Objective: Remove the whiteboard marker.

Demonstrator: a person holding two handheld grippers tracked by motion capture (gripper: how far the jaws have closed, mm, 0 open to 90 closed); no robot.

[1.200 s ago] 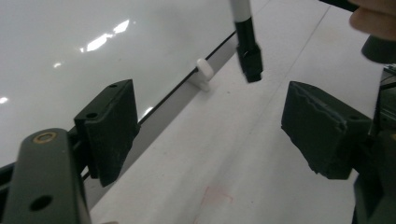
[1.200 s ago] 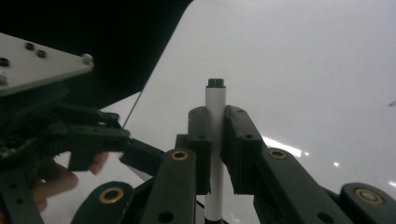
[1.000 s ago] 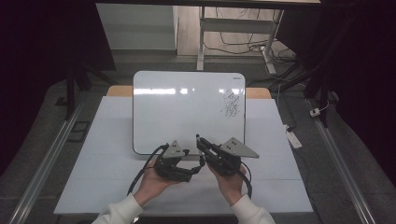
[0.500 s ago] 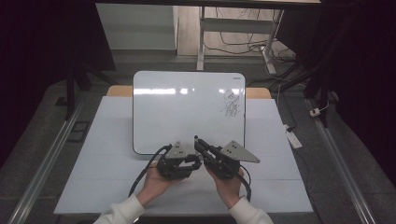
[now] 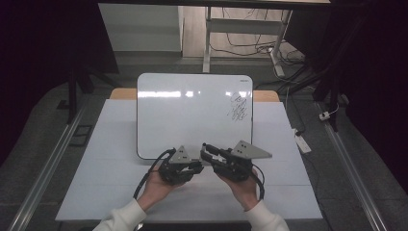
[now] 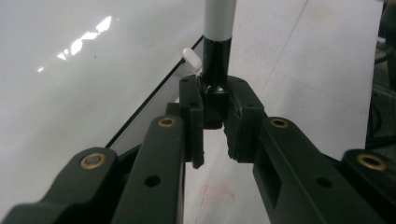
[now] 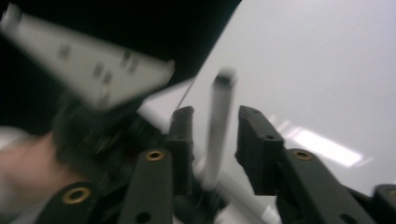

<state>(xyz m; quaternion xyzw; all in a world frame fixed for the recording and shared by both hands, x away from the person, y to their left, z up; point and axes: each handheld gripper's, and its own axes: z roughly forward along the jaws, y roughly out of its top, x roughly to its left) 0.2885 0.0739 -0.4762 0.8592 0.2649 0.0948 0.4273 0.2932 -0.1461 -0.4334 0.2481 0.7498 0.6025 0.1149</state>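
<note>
At the near edge of the bench, the left tool has just been closing and now clamps the black end of a marker. The right tool has just been opening; its jaws stand apart around the marker's white barrel without pressing it. Beyond lies the whiteboard.

Whiteboard glare; blurred right gripper view

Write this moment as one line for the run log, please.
left gripper: closing, shut on marker | right gripper: opening, fingers off marker | handover beside whiteboard
</note>
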